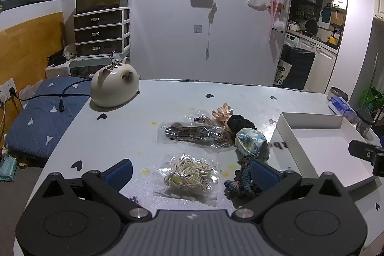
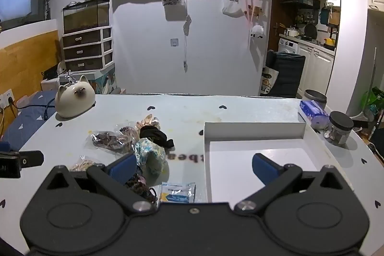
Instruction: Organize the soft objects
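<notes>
A heap of soft hair ties lies mid-table: a clear bag of beige bands (image 1: 186, 175), a bag of dark bands (image 1: 192, 133), a peach scrunchie (image 1: 222, 113), a black scrunchie (image 1: 240, 124), a blue floral scrunchie (image 1: 250, 143) and a dark crocheted one (image 1: 241, 180). My left gripper (image 1: 190, 172) hovers open over the beige bag, holding nothing. My right gripper (image 2: 192, 168) is open and empty, its left pad near the floral scrunchie (image 2: 150, 154), its right pad over the white box (image 2: 254, 131). A small blue packet (image 2: 177, 192) lies under it.
A cream cat-shaped ceramic pot (image 1: 115, 86) stands at the table's far left. A tissue pack (image 2: 313, 113), a lidded jar (image 2: 339, 127) and a metal tin (image 2: 315, 97) stand at the far right edge. A blue cushion (image 1: 45, 116) with cables lies left of the table.
</notes>
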The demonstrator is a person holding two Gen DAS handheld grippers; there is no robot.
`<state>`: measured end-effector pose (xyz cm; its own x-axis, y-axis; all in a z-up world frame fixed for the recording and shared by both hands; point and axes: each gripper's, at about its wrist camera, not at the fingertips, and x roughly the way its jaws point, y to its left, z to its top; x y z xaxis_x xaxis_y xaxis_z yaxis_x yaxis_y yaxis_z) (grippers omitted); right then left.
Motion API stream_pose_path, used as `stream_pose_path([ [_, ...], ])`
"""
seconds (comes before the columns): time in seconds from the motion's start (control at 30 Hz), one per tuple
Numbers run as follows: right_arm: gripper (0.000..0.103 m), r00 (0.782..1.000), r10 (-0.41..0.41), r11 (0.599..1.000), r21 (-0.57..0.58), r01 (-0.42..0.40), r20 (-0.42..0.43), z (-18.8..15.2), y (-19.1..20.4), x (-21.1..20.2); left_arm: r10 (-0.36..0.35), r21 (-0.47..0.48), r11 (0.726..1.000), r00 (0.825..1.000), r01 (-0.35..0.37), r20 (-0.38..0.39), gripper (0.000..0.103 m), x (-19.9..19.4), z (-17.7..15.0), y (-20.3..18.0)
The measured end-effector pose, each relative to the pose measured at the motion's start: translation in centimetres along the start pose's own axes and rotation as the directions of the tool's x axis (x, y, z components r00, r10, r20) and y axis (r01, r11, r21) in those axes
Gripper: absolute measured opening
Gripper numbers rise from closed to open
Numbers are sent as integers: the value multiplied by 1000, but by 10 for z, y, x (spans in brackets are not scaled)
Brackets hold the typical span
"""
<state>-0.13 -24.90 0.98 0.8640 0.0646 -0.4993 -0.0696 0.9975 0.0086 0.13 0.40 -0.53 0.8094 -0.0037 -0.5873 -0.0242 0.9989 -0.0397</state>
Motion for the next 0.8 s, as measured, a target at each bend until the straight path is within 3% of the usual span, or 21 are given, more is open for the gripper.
stream_pose_path([
  [0.8, 103, 1000, 0, 1000, -3, 0, -1, 1, 1, 1, 1, 0, 1000, 1000, -1, -4, 103, 3, 3, 0],
])
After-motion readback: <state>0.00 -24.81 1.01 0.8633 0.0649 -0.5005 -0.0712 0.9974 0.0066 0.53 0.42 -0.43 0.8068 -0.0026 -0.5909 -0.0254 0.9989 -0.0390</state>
